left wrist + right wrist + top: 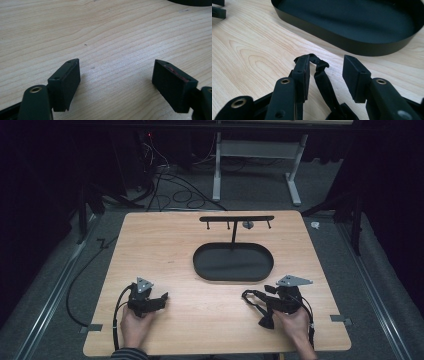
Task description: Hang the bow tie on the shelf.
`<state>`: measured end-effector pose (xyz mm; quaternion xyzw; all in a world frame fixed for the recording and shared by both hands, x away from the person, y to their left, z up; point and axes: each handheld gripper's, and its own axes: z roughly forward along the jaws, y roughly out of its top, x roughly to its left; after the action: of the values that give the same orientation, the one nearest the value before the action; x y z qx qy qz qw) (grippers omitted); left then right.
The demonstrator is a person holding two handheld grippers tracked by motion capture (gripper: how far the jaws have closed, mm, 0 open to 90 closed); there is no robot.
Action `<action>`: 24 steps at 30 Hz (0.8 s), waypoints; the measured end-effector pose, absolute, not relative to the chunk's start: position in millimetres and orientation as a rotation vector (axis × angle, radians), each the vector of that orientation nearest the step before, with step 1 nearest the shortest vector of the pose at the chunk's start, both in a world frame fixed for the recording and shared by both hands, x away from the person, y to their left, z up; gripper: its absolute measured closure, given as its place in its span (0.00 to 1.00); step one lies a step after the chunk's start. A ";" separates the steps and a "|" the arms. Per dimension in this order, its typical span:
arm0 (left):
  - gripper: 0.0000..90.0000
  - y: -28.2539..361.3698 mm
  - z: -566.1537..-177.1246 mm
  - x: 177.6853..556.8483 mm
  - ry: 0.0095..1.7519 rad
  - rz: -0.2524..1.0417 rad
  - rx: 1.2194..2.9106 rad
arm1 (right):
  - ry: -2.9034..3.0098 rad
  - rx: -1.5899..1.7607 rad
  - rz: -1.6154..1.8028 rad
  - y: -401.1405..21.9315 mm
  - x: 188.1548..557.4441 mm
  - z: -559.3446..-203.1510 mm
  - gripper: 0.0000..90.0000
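black fabric strap [323,82] lies loose between my right gripper [325,75] pads, jaws half open, near the oval tray [342,42]. left gripper [116,80] open, empty. risk: strap slips off when i lift

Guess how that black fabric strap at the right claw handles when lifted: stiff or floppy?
Probably floppy: the black fabric strap is crumpled and folded over near the right claw, and in the high view it trails in loose curves on the light wooden table. Likely light and unlikely to roll. It may sag or slip, since the jaws stand apart around it.
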<state>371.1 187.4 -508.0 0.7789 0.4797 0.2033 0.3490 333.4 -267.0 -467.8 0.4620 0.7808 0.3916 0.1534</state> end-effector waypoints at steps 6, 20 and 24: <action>0.26 187.4 -508.1 371.1 1.243 0.527 2.019 | 2.267 1.329 1.096 -263.4 339.6 -476.0 0.66; 0.26 187.3 -508.1 371.1 1.243 0.528 2.018 | 2.330 1.350 1.042 -261.5 346.3 -492.3 0.86; 0.26 187.4 -508.1 371.1 1.243 0.528 2.018 | 2.342 1.329 1.039 -261.7 345.2 -492.2 0.92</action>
<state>371.1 187.4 -508.1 0.7788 0.4795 0.2038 0.3493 345.2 -261.7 -492.2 0.4566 0.8048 0.3571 0.1275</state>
